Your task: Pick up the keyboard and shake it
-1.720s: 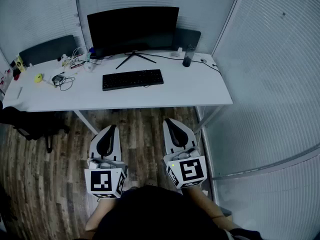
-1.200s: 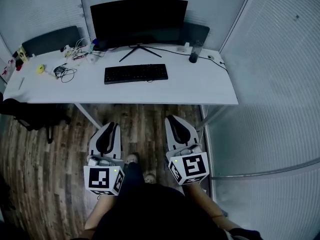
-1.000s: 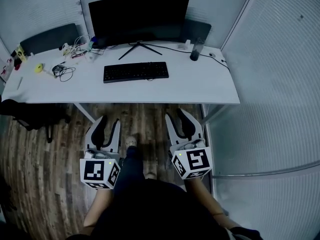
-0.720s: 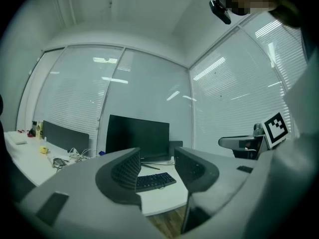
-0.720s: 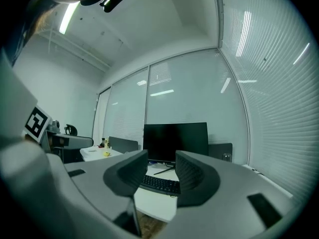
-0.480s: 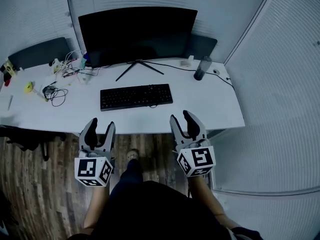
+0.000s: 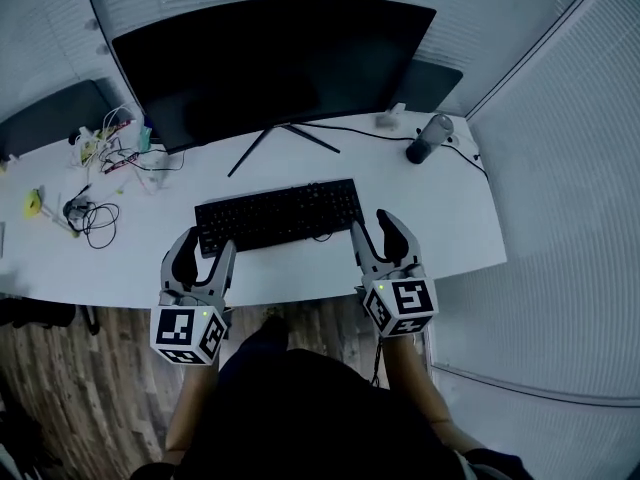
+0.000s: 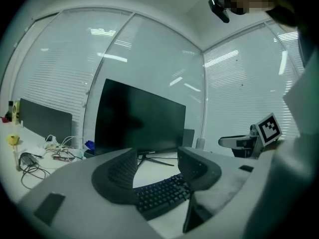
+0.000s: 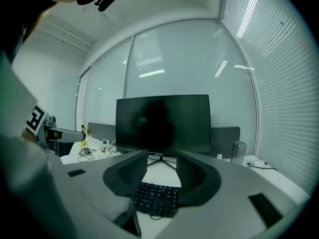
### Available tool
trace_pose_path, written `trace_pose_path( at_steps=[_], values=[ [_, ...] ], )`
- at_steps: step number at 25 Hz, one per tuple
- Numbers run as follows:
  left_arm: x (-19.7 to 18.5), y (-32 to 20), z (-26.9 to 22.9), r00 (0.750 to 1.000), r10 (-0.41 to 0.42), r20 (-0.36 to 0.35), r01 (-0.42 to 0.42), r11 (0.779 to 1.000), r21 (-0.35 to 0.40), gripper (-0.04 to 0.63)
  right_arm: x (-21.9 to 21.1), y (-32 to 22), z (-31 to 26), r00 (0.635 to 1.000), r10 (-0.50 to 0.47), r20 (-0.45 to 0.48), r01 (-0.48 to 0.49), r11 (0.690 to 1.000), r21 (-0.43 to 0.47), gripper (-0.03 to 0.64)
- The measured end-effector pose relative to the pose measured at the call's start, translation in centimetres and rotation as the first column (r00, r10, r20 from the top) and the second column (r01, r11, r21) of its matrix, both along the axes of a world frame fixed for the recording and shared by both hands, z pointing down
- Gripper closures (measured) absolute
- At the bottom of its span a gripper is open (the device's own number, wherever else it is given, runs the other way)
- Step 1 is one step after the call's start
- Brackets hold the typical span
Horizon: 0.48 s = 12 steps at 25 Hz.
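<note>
A black keyboard (image 7: 277, 215) lies flat on the white desk (image 7: 450, 218), in front of the monitor's stand. My left gripper (image 7: 205, 248) hovers over the desk's front edge, just short of the keyboard's left end. Its jaws are opening and nothing is between them. In the left gripper view the keyboard (image 8: 162, 193) lies ahead, beyond the left gripper (image 8: 157, 166). My right gripper (image 7: 374, 226) is open and empty, beside the keyboard's right front corner. The right gripper view shows the keyboard's (image 9: 154, 198) end ahead, past the right gripper (image 9: 162, 166).
A large dark monitor (image 7: 270, 63) stands behind the keyboard. A dark bottle (image 7: 430, 138) stands at the back right of the desk. Tangled cables (image 7: 90, 213) and a small yellow object (image 7: 33, 203) lie at the left. Window blinds close the room at the right.
Both grippers moved forward from above the wooden floor to the desk's front edge, ending at the keyboard's two ends. Their jaws went from nearly shut to open. The keyboard has not moved.
</note>
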State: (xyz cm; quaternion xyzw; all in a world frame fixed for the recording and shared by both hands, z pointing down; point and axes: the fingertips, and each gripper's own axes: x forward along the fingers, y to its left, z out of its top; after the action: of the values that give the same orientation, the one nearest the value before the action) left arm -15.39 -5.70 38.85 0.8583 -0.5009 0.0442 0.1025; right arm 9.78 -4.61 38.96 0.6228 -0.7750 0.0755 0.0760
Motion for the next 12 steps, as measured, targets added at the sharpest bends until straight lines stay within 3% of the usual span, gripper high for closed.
trace_pose_path(
  at_steps=[12],
  values=[
    [-0.2,-7.1,7.0,0.999,0.015,0.047,-0.008,0.988,-0.157,0.351,1.7,-5.3,7.4,0.999,0.027,-0.019,-0.030,0.985,-0.173,0.434]
  ],
)
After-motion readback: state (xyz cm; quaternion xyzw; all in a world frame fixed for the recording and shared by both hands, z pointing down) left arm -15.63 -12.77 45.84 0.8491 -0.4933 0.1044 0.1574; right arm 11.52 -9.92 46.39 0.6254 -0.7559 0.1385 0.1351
